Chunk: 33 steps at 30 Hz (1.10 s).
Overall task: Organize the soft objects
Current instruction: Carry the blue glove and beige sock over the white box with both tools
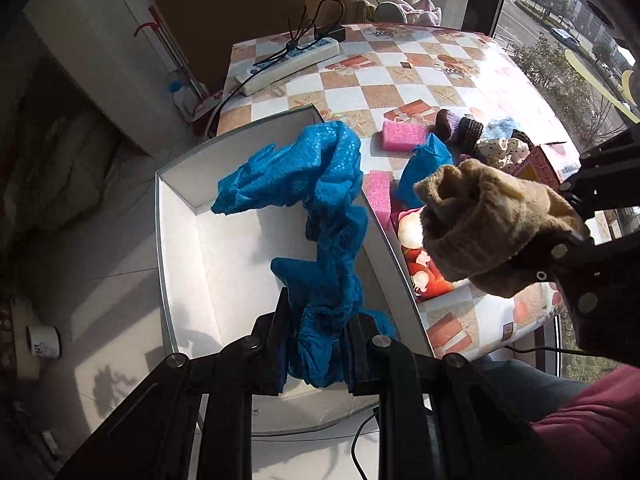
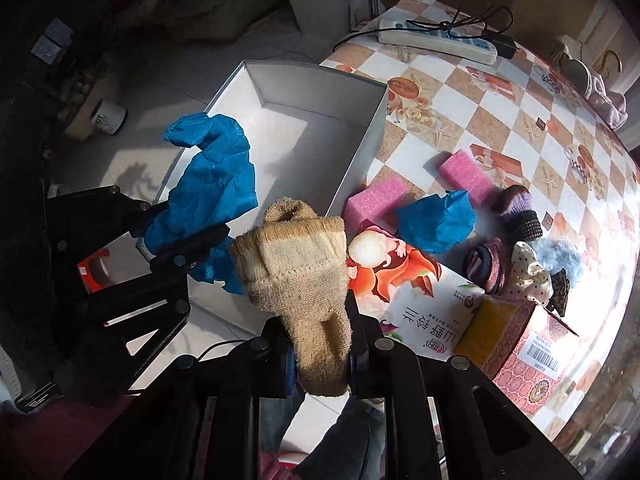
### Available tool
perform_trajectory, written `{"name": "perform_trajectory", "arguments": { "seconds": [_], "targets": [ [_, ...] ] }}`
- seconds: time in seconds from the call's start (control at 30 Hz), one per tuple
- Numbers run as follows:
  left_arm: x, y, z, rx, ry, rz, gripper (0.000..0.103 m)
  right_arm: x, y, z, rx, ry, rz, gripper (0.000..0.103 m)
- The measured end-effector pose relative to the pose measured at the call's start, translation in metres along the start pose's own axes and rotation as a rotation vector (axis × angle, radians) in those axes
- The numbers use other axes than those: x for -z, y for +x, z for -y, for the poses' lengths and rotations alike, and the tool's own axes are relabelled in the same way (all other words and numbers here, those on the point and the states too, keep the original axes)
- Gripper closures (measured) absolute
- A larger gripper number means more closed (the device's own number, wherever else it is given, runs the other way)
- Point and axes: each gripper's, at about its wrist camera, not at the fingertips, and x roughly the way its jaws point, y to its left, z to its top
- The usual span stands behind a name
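Observation:
My left gripper [image 1: 318, 340] is shut on a crumpled blue cloth [image 1: 320, 208] and holds it over the open white box [image 1: 180, 264]. It also shows in the right wrist view [image 2: 188, 248] with the blue cloth [image 2: 216, 176]. My right gripper [image 2: 320, 344] is shut on a tan knitted sock [image 2: 300, 272], held beside the box's near right wall; the sock also shows in the left wrist view [image 1: 488, 224]. The white box [image 2: 360, 136] hangs partly over the table's left edge.
On the checkered table [image 2: 500, 120] lie two pink foam blocks [image 2: 468, 176], a second blue cloth [image 2: 440, 220], purple knitted socks [image 2: 516, 212], a dotted cloth [image 2: 528, 272], an illustrated box [image 2: 416, 292] and a patterned carton [image 2: 524, 340]. A power strip [image 2: 436, 40] lies at the far edge.

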Motion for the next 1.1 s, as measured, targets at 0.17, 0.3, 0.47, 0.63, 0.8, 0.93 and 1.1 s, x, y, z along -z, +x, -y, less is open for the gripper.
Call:
{"name": "perform_trajectory", "arguments": {
  "seconds": [0.17,0.3,0.47,0.63,0.8,0.93,1.1],
  "targets": [
    [0.0,0.005,-0.005,0.004,-0.017,-0.005,0.08,-0.002,0.001,0.002,0.012,0.001,-0.014,0.083],
    [0.0,0.008,-0.007,0.006,-0.027,-0.006,0.08,-0.004,0.002,0.003,0.021,-0.003,-0.022,0.083],
    [0.001,0.01,-0.01,0.01,-0.045,-0.007,0.08,-0.006,0.005,0.001,0.022,-0.02,-0.035,0.083],
    [0.003,0.012,-0.014,0.012,-0.061,-0.007,0.08,-0.008,0.007,-0.004,0.024,-0.043,-0.044,0.083],
    [0.007,0.014,-0.019,0.013,-0.087,-0.009,0.08,-0.01,0.008,-0.008,0.027,-0.054,-0.042,0.083],
    [0.011,0.015,-0.024,0.012,-0.096,-0.012,0.08,-0.011,0.011,-0.011,0.027,-0.06,-0.048,0.083],
    [0.016,0.018,-0.032,0.011,-0.119,-0.02,0.08,-0.013,0.011,-0.017,0.022,-0.071,-0.036,0.083]
  ]
}}
